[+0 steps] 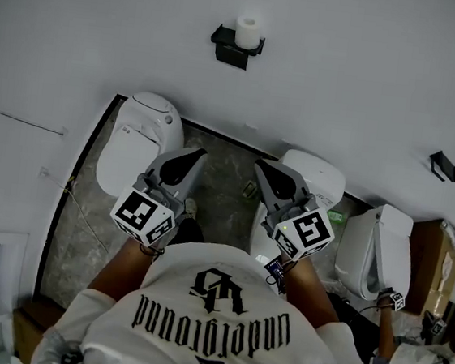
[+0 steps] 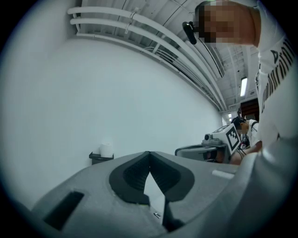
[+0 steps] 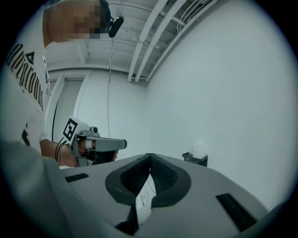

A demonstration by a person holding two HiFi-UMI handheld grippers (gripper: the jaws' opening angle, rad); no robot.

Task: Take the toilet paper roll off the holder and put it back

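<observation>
Only the head view shows me the toilets [image 1: 138, 138] on the floor, while all three views show the toilet paper roll [image 1: 247, 31] standing on its black holder [image 1: 230, 51] on the wall. My left gripper [image 2: 149, 154] and right gripper [image 3: 149, 155] are both pinched closed on nothing, well apart from the roll. The holder's fixing is too small to make out.

Your wall holder and the floor under it
The black holder [image 1: 236, 49] carries the toilet paper roll [image 1: 247, 32] upright at its right end; below the holder you have white toilets [image 1: 138, 138] standing on the grey stone floor [image 1: 224, 177].
</observation>
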